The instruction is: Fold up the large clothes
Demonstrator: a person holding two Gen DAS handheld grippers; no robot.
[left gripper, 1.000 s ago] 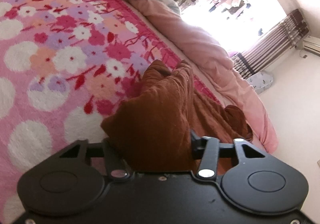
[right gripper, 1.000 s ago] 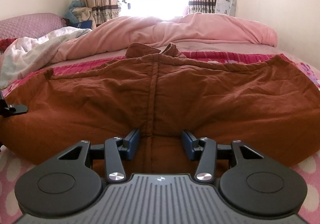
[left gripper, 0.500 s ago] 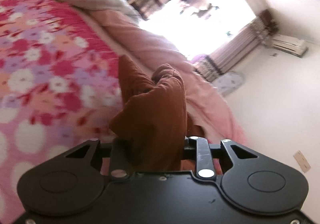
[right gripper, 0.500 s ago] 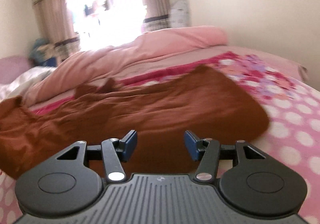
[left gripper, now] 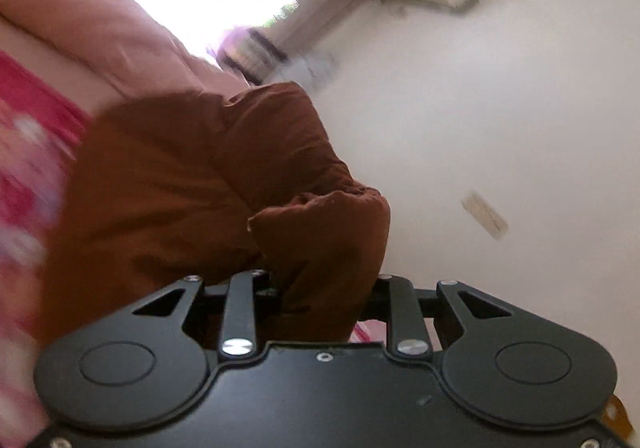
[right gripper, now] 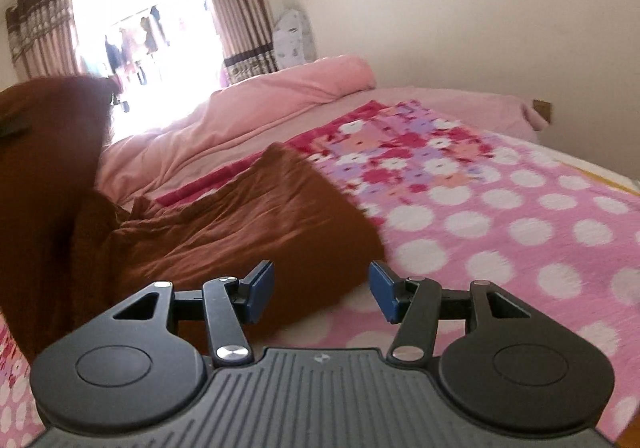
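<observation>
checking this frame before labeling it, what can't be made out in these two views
- Left gripper fingertips: left wrist view, buried in the brown garment bunched between them.
- Floral blanket: left wrist view, motion-blurred and cut by the left edge.
- Garment's raised part: right wrist view, runs off the left edge.
- Garment type: folds hide its shape in both views.
- Outside the window: overexposed.

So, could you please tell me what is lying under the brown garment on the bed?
The brown garment rests on a pink floral blanket with white dots. Whatever lies beneath its middle is covered.
</observation>
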